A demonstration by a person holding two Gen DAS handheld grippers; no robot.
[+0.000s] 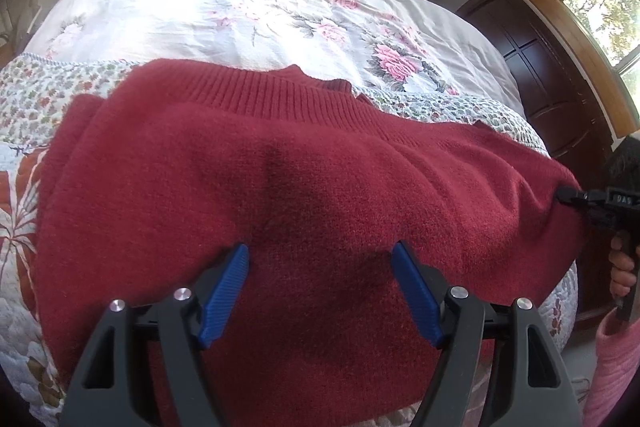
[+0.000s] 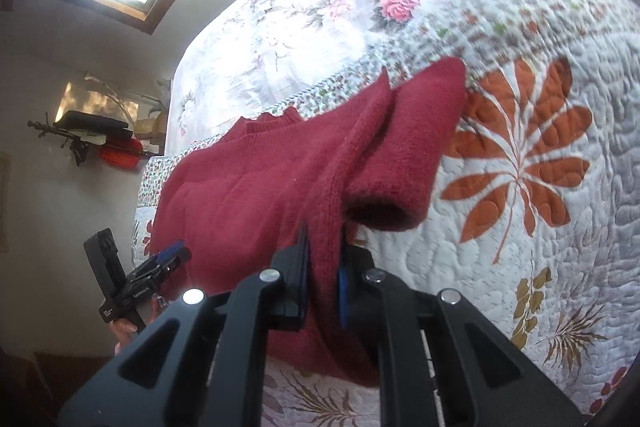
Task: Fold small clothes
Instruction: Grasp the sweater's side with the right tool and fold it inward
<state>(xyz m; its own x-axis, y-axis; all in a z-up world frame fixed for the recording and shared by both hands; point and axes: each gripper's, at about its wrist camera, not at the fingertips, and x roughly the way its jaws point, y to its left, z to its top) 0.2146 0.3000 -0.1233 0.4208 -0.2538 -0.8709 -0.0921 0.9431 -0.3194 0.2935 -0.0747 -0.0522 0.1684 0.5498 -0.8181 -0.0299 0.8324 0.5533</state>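
A bed [image 1: 224, 7] fills both views, covered by a floral sheet at its far part and a quilted bedspread [image 2: 560, 227] with orange leaf prints nearer the cameras. The red knit sweater [image 1: 280, 187] lies across the bedspread at the bed's near edge, its ribbed hem toward the floral sheet. One sleeve [image 2: 404, 155] is lifted off the bedspread, its open cuff hanging. The right gripper [image 2: 324, 271] is clenched on a ridge of the sweater's fabric beside that sleeve. The left gripper [image 1: 320, 291] hovers above the sweater's middle, its blue-padded jaws spread wide, grasping nothing.
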